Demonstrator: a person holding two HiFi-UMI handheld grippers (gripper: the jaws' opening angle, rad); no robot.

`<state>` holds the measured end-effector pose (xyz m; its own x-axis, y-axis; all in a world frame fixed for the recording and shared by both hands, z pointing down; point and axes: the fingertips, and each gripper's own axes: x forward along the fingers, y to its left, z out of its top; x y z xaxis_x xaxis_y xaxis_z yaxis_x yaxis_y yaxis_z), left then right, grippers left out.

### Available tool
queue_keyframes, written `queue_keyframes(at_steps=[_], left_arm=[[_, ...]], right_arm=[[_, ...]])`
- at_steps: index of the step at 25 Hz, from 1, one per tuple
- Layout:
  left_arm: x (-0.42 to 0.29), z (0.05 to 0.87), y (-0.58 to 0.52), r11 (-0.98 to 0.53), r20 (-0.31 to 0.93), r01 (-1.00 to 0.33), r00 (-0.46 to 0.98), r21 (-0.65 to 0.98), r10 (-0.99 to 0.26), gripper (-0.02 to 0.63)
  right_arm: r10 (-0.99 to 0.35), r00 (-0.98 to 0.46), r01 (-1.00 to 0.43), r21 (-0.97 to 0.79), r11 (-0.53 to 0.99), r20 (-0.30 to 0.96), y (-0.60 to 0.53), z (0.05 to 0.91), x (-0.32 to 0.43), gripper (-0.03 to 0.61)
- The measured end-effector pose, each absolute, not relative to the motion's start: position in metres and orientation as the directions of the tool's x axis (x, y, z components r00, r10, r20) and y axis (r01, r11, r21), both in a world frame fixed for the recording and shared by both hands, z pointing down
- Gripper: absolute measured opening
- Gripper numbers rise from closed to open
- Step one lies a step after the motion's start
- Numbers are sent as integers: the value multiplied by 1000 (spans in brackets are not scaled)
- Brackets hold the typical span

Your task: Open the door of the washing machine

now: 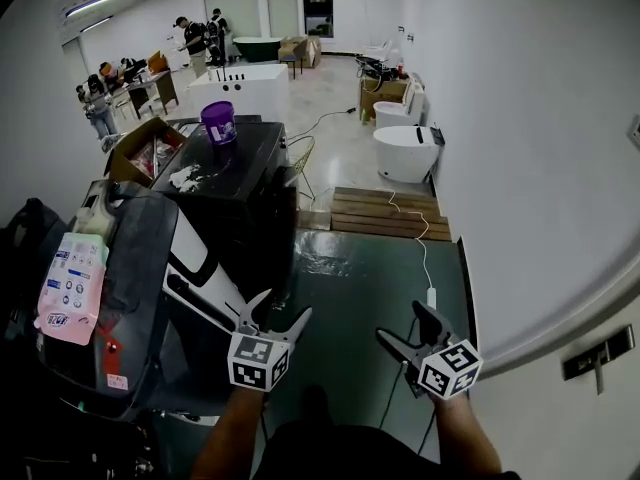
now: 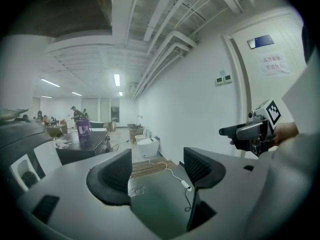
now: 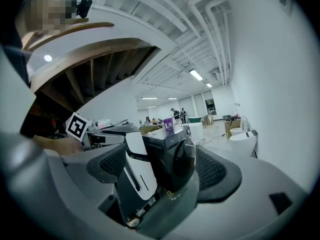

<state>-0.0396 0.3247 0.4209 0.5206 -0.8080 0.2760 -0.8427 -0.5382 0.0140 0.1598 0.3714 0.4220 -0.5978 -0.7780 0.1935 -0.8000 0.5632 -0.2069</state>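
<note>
Black washing machine [image 1: 240,183] stands left of centre, purple cup [image 1: 218,121] on top. Round door [image 3: 186,156] looks shut.

Step in hand: approach, nothing gripped. left gripper [image 1: 283,310] jaws are spread, with only floor [image 1: 370,278] and a cable [image 1: 422,243] beyond them. right gripper [image 1: 400,324] jaws are also spread, framing the washer but well apart from it.

Next move, my read: get one set of jaws onto the door's edge or handle, then pull outward.

Blockers: no view shows a handle. White-panelled unit [image 1: 195,258] leans in front of the washer and covers part of its front. Head view shows that front dark and foreshortened.
</note>
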Motion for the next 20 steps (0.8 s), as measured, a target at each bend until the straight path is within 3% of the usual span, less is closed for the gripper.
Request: queue_keyframes(at_steps=[14, 20], left_arm=[[-68, 466, 192, -611, 381, -784, 600, 108, -703, 333], [-79, 463, 162, -619, 368, -775, 615, 125, -697, 330]], right_arm=[[-750, -601, -799, -234, 555, 274, 237, 444, 103, 445], [-745, -595, -804, -219, 553, 301, 213, 442, 92, 443]])
